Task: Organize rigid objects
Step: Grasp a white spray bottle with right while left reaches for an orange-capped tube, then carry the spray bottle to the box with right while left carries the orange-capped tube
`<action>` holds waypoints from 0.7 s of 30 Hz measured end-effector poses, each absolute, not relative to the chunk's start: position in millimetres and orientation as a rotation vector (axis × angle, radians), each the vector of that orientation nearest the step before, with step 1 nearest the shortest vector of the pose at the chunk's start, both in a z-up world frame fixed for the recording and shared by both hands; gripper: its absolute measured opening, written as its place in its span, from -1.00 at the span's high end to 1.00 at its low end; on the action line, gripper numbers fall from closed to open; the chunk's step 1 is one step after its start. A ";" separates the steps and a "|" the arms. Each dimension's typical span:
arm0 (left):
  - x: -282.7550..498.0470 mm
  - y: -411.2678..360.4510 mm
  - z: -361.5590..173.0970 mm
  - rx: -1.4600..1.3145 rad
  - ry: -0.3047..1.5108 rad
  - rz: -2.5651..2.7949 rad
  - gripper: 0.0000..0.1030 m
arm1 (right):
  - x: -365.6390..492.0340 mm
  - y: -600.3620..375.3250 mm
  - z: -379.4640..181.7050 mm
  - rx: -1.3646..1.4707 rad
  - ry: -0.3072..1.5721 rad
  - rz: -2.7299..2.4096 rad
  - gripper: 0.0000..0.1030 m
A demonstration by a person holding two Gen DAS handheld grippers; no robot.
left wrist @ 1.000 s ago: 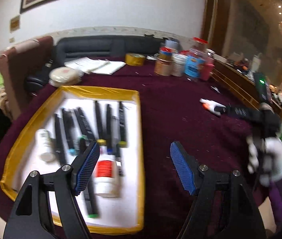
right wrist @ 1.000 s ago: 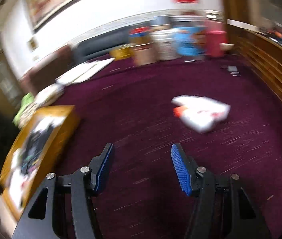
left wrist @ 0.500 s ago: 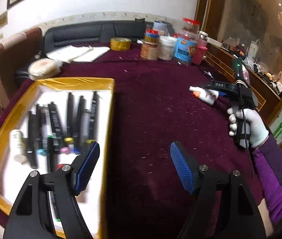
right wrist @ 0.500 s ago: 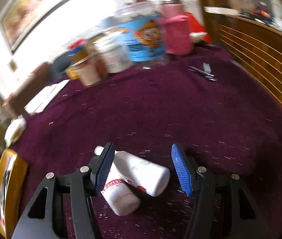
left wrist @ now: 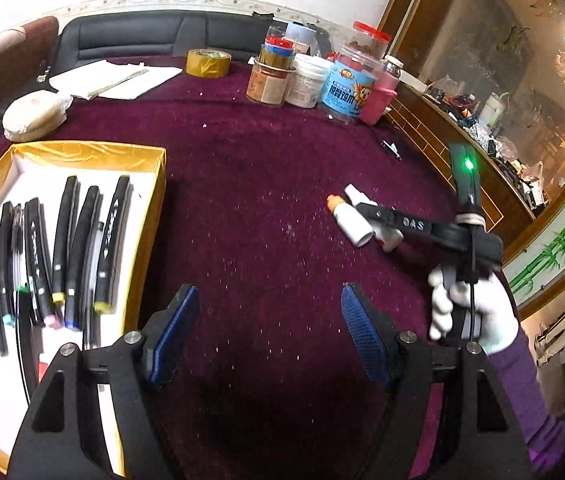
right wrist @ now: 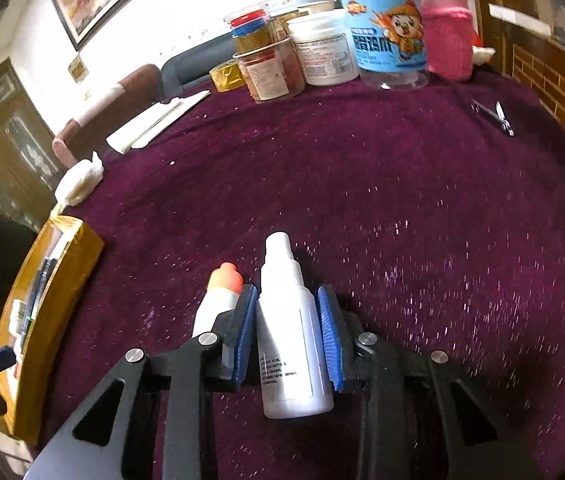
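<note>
White plastic spray bottle (right wrist: 292, 336) lies on the purple cloth between the closing pads of the right gripper (right wrist: 287, 330), beside an orange-capped bottle (right wrist: 220, 296); the pick-up step is judged in hand. A firm grip, lift and carry to the gold-rimmed tray (left wrist: 154, 216) are called for next, while the left gripper (left wrist: 268, 332) is held wide open and empty.

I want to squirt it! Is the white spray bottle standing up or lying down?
Lying down. The white spray bottle lies flat on the purple tablecloth, nozzle pointing away, between the right hand-held gripper's closing pads.

Black tongs (left wrist: 268, 334) with blue ribbed pads, silver screws; white glove (left wrist: 472, 312), purple sleeve (left wrist: 522, 384).
</note>
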State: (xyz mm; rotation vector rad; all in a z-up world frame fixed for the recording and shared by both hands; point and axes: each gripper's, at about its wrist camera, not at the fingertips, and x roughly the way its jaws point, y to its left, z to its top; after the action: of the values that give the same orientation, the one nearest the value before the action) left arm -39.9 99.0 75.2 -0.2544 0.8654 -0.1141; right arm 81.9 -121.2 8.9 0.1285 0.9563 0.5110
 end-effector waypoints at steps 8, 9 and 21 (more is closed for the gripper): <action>3.6 89.7 55.4 -0.319 0.905 -0.134 -0.41 | 97.7 -165.3 9.0 0.261 0.939 0.336 0.47; 11.2 84.7 50.1 -0.320 0.919 -0.135 -0.41 | 100.3 -172.2 8.0 0.303 0.943 0.347 0.47; 97.8 -6.8 15.2 -0.093 0.962 -0.166 -0.40 | 102.7 -178.2 6.1 0.355 0.939 0.363 0.47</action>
State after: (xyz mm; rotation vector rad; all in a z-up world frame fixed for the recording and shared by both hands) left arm 97.8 -6.8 15.2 -0.0925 0.9619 -0.1662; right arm 102.7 -178.2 6.1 0.3548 0.9391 0.3632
